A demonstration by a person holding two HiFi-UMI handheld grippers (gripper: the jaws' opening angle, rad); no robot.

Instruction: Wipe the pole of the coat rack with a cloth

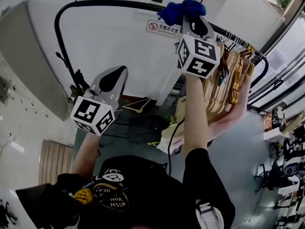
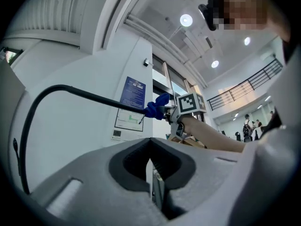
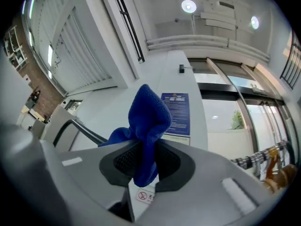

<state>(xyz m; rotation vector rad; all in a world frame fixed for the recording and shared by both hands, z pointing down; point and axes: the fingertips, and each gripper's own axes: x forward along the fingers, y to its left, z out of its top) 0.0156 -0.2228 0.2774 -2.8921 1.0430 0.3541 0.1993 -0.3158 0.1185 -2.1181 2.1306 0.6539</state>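
Holding one cloth (image 3: 148,121), right gripper (image 3: 146,163) at one pole (image 1: 109,3).

A no-smoking sign (image 1: 163,27) hangs on the wall (image 1: 119,42); shirt print (image 1: 113,197) reads "WISH YOU".

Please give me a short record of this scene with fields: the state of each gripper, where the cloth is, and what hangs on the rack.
right gripper: shut on the cloth, held up at the pole
left gripper: shut, nothing between its jaws, lower and apart from the pole
cloth: blue, bunched, at the pole's top bar, seems to touch it
pole: black, bends down at the left of the head view
hangers: wooden, packed together on the pole, right of the cloth
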